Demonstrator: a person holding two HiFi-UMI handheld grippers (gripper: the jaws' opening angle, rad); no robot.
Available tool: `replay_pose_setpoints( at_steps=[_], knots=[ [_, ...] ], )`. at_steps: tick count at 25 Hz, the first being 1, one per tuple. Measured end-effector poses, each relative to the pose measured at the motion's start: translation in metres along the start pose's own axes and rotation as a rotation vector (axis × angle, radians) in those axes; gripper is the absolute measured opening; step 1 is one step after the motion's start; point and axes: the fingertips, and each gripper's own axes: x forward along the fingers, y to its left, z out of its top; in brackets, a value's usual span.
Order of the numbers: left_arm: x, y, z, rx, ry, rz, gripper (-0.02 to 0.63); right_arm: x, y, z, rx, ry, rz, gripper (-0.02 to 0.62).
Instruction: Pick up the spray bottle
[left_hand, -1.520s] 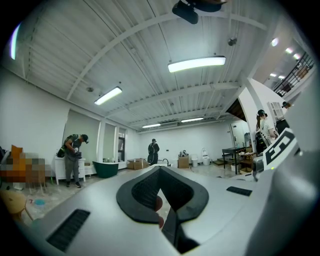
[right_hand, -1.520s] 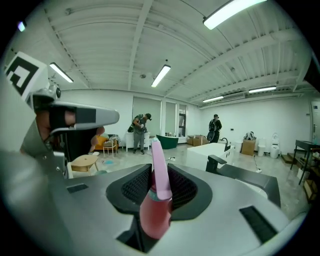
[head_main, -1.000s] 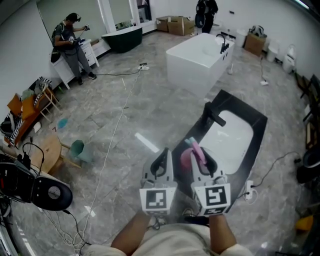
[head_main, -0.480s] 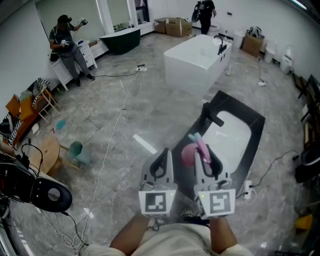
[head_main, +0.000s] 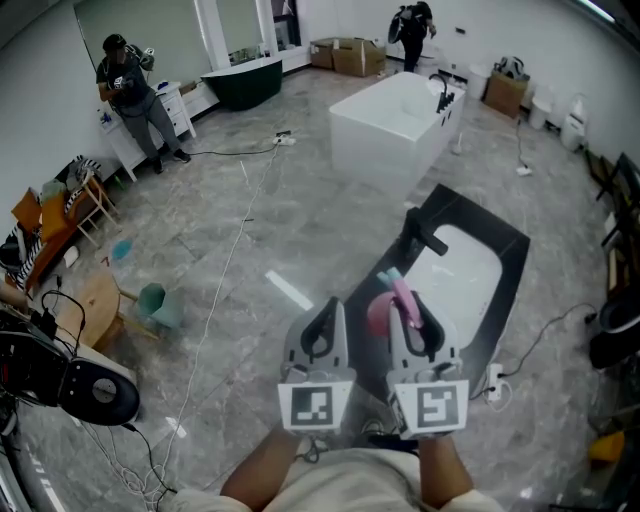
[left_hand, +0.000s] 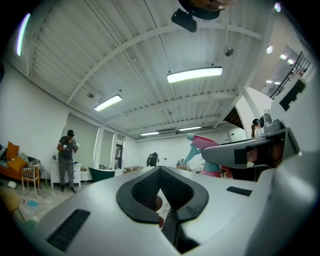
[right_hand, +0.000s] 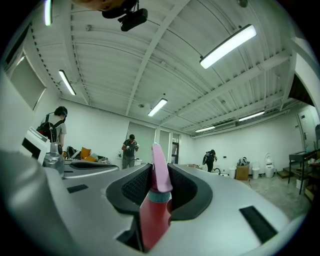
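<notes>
At 6 o'clock in the head view, I have both grippers side by side, pointing out over the grey floor (head_main: 230, 260). My right gripper (head_main: 405, 312) has its fingers (right_hand: 189, 192) closed on the spray bottle (right_hand: 154, 212), a pink-red bottle with a teal collar and a pale pink trigger head. It stands roughly upright between the pads, with its head rising above the fingertips. In the left gripper view I see the same bottle at 2 o'clock, held up in the air. My left gripper (head_main: 328, 305), at 9 o'clock from the right one, has its fingers (left_hand: 142, 192) drawn together at the tips, gripping nothing. Past the right gripper, at 1 o'clock, a black-rimmed bathtub (head_main: 505, 245) with a white inside sits on the floor. A white bathtub (head_main: 385, 135) stands well beyond it at 12 o'clock. Far off at 10 o'clock a person (head_main: 125, 90) stands beside a white cabinet (head_main: 130, 140).
</notes>
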Motion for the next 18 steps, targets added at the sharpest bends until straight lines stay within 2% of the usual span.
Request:
replay_pose_setpoints(
  at_steps=[18],
  knots=[
    [-0.0011,-0.0031,-0.0014,-0.011,0.01,-0.012,0.002,-0.002,-0.0015,0.0041,0.02,-0.006,-0.017,0.104]
  ],
)
